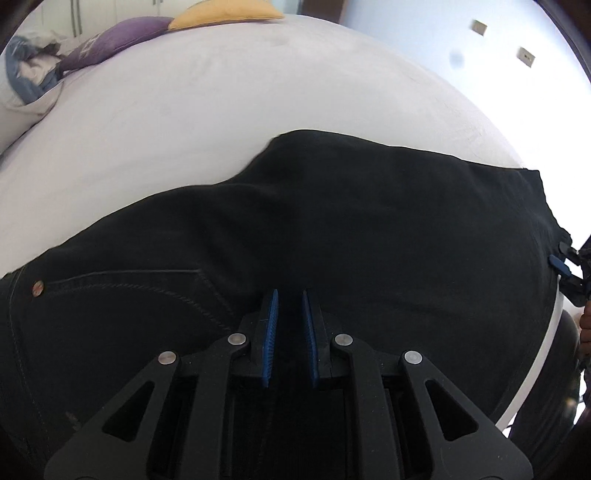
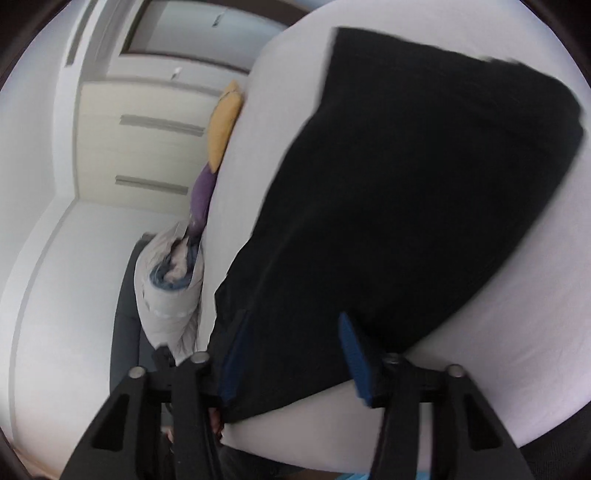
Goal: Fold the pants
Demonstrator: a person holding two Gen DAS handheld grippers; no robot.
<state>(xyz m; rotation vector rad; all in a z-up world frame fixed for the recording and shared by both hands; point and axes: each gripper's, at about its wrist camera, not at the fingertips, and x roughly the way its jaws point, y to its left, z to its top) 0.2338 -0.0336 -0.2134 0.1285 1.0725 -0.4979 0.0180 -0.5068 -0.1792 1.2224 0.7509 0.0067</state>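
Black pants (image 1: 332, 236) lie spread across a white bed (image 1: 184, 122); a pocket seam and a metal rivet (image 1: 37, 286) show at the left. My left gripper (image 1: 290, 299) rests on the pants, its blue pads nearly together with dark cloth between them. My right gripper (image 2: 291, 325) is open, its blue pads on either side of the pants' near edge (image 2: 295, 369); the pants (image 2: 406, 166) stretch away over the bed (image 2: 535, 314). The right gripper also shows at the pants' right end in the left wrist view (image 1: 561, 266).
A purple pillow (image 1: 114, 40), a yellow pillow (image 1: 225, 14) and a bundle of blue and white cloth (image 1: 26, 70) lie at the bed's far side. A white wardrobe (image 2: 147, 122) stands beyond the bed. The bed's edge (image 1: 546, 343) runs at the right.
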